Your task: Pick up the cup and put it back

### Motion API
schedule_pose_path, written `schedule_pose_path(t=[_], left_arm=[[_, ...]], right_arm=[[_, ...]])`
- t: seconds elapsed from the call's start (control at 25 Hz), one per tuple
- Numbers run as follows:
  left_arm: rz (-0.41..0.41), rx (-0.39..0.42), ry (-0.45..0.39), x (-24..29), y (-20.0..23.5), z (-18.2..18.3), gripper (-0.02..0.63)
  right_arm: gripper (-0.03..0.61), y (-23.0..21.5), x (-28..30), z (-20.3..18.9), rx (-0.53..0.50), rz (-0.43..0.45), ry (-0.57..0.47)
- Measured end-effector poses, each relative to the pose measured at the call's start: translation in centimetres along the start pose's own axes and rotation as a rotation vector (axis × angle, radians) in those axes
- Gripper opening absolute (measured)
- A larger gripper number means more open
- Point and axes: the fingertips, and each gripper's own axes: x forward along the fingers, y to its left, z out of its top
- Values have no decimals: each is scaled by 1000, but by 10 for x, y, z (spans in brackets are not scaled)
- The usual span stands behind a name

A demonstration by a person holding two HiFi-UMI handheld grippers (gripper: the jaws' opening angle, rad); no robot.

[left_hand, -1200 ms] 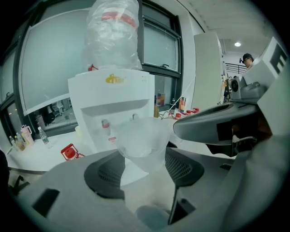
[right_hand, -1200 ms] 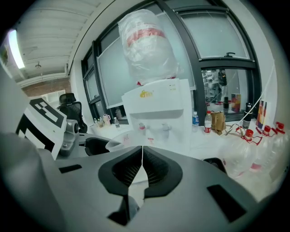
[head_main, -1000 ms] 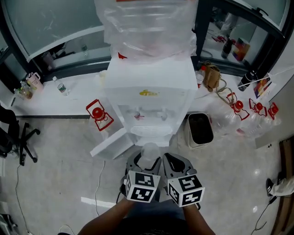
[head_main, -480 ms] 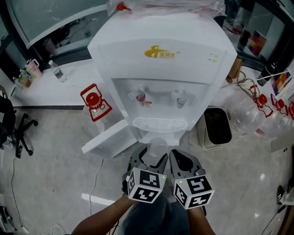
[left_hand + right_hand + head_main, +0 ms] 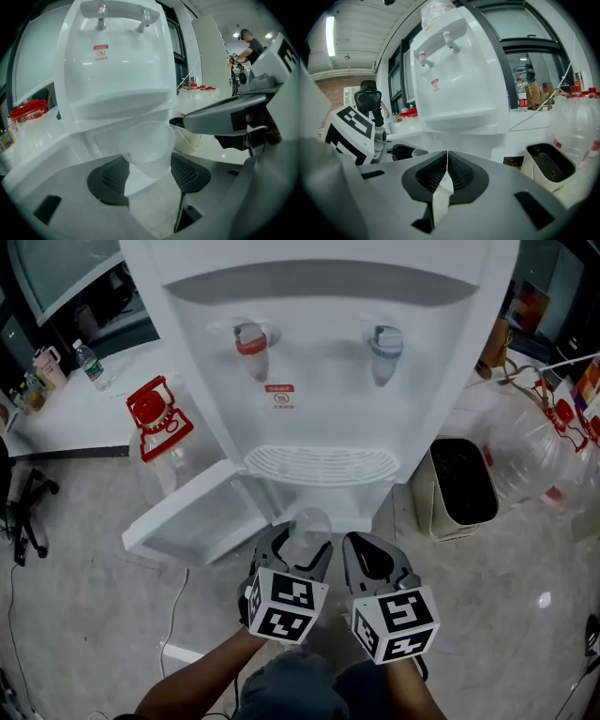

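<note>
The cup (image 5: 147, 147), thin clear plastic, sits pinched between the jaws of the left gripper (image 5: 149, 180); the right gripper (image 5: 444, 174), alongside, has its jaws pressed together on nothing. Too tight a squeeze could crumple the cup.

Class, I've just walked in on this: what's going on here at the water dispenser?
A person holds a tool in each hand. The left tool grips a clear plastic cup in front of the tall white water dispenser, near its grated drip tray. The right tool is shut and empty alongside.
</note>
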Motion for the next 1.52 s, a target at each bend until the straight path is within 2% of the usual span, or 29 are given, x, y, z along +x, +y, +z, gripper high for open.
schedule_pose_path(t=[0.28,0.8,1.52], left_arm=[[-2,24,-6,58,-4,-34,284],[8,45,25,127,5,-78,284],[50,85,63,226,47,-95,283]], right_arm=[[21,-22,31,-42,-16,-31,-17],[21,-50,62,-80,8,-68,-15],[21,-89,85,-101,77,-118,17]])
